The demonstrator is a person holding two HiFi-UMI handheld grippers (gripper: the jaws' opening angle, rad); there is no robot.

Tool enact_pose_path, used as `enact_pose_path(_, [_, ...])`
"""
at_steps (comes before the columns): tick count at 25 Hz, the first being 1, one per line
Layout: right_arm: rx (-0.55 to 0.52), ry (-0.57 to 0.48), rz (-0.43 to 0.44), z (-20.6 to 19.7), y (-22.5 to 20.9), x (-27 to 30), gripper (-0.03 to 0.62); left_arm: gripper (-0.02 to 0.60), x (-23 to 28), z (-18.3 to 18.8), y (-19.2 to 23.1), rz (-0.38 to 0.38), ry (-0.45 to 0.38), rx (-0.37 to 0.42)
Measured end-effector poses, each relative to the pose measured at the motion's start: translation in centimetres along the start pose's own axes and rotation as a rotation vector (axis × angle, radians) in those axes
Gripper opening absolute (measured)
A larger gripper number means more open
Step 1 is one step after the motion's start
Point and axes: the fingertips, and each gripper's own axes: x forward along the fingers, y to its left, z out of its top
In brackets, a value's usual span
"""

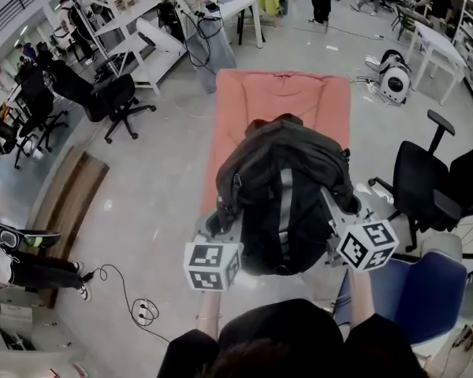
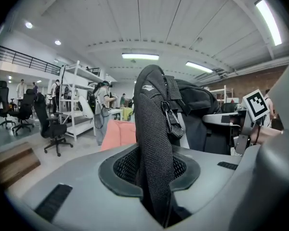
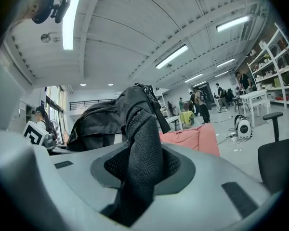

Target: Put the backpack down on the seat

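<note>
1. Backpack (image 1: pixel 284 187) hangs over the near end of the pink seat (image 1: pixel 280 97), not down yet, I'd say.
2. Left gripper (image 1: pixel 218 225) and right gripper (image 1: pixel 343 205) jaws each clamp a mesh strap (image 2: pixel 154 167).
3. Left to do: lower, release.

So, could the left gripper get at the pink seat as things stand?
Probably not: the left gripper is shut on a backpack strap, and the backpack hangs between it and the pink seat, leaving only the far end bare.
</note>
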Motion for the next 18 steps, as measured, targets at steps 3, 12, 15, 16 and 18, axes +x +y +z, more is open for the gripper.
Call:
enact_pose_path(3, [0.003, 0.008, 0.008, 1.3, -1.5, 2.0, 0.117, 0.1, 2.2, 1.6, 0.7, 0.009, 0.004, -0.006])
enact_pose_path(12, [0.002, 0.047, 0.036, 1.8, -4.6, 8.8, 0.117, 0.1, 8.3, 2.6, 3.8, 0.03, 0.027, -0.037])
enact_pose_path(15, [0.001, 0.07, 0.051, 1.4, -6.0, 11.6, 0.117, 0.1, 10.9, 2.4, 5.1, 0.039, 0.033, -0.041])
enact_pose_path(16, [0.002, 0.078, 0.055, 1.2, -6.5, 12.4, 0.117, 0.1, 11.7, 2.3, 5.4, 0.041, 0.037, -0.044])
enact_pose_path(18, [0.003, 0.093, 0.061, 0.9, -7.5, 14.1, 0.117, 0.1, 13.6, 2.0, 6.0, 0.046, 0.048, -0.054])
